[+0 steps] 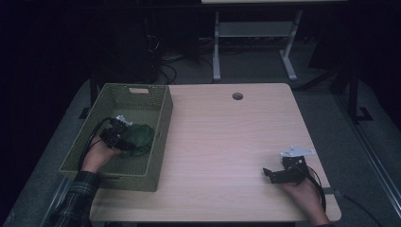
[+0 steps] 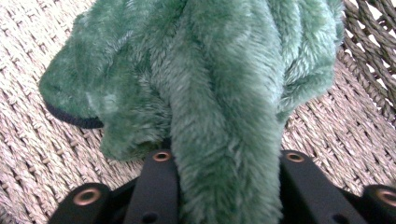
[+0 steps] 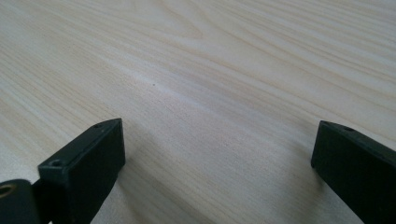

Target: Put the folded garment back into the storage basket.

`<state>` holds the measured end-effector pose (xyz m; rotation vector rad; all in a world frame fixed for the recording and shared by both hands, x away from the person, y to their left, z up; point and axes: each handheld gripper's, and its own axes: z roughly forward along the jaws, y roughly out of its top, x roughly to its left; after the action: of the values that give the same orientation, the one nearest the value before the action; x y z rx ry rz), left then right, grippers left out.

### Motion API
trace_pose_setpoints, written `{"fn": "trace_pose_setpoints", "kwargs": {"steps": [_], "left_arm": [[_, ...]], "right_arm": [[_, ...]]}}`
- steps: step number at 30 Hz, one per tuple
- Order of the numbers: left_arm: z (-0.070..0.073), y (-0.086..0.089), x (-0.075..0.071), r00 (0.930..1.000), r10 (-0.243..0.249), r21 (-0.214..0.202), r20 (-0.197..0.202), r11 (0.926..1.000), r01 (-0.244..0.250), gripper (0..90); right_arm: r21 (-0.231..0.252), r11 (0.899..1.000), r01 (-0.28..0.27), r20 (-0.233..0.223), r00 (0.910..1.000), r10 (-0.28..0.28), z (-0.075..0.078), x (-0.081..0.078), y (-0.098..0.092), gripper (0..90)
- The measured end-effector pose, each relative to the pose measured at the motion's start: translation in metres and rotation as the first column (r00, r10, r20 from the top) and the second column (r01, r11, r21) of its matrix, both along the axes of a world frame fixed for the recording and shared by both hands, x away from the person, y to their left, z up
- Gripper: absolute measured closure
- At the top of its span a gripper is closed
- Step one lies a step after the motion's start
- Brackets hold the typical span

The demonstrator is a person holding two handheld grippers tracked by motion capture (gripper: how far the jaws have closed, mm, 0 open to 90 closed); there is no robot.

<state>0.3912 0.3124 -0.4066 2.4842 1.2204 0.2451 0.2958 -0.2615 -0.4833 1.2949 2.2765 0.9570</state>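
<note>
Fig.: my left gripper (image 1: 124, 140), jaws on a fold of green plush cloth (image 2: 219, 93) in basket (image 1: 161, 118), far left. Soft, light, limp; pinch a thick fold. Right gripper (image 3: 217, 154) released w/ nothing between, near right.

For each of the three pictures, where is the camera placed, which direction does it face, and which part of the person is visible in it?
High view: fixed above the person's side, facing forward and down on the table; both forearms, left gripper and right gripper show.
Left gripper view: rides on that gripper, facing down into the woven basket; its black jaws flank the green plush cloth.
Right gripper view: rides on the right gripper, facing low across the bare tabletop; jaws wide apart.
Shared: high view and left gripper view both show cloth and basket.
</note>
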Motion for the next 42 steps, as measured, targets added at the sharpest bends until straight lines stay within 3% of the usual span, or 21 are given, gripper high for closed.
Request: {"fn": "trace_pose_setpoints", "kwargs": {"steps": [5, 10, 14, 22, 28, 39, 42], "left_arm": [[0.007, 0.003, -0.003, 1.0, 0.001, -0.019, 0.007, 0.9998, -0.001, 50.2], [0.016, 0.005, -0.009, 0.9982, 0.012, -0.023, 0.058, 0.9997, -0.011, 27.3], [0.028, 0.008, -0.011, 0.9961, 0.018, -0.036, 0.087, 0.9992, -0.015, 18.4], [0.049, 0.001, -0.013, 0.9925, 0.01, -0.086, 0.122, 0.9963, 0.0, 16.2], [0.064, -0.019, -0.016, 0.9886, -0.012, -0.15, 0.15, 0.9881, 0.035, 16.1], [0.085, -0.075, -0.027, 0.9745, -0.089, -0.219, 0.206, 0.9664, 0.135, 15.7], [0.089, -0.091, -0.03, 0.9692, -0.102, -0.245, 0.224, 0.9567, 0.158, 15.7]], "right_arm": [[0.0, 1.0, 0.0, 0.001, 1.0, 0.0, 0.0, 0.0, 0.0, 2.8], [-0.001, 1.0, 0.0, 0.001, 1.0, 0.0, 0.0, 0.0, 0.0, 2.7], [0.0, 1.0, 0.0, 0.001, 1.0, 0.0, 0.0, 0.0, 0.0, 2.8], [0.0, 1.0, 0.0, 0.001, 1.0, 0.0, 0.0, 0.0, 0.0, 2.8], [0.0, 1.0, 0.0, 0.0, 1.0, 0.0, 0.0, 0.0, 0.0, 2.8], [0.0, 1.0, -0.004, 0.0, 1.0, 0.004, 0.0, 0.0, 0.0, 2.7], [0.0, 1.0, -0.005, 0.0, 1.0, 0.005, 0.0, 0.0, 0.0, 2.8]]}}
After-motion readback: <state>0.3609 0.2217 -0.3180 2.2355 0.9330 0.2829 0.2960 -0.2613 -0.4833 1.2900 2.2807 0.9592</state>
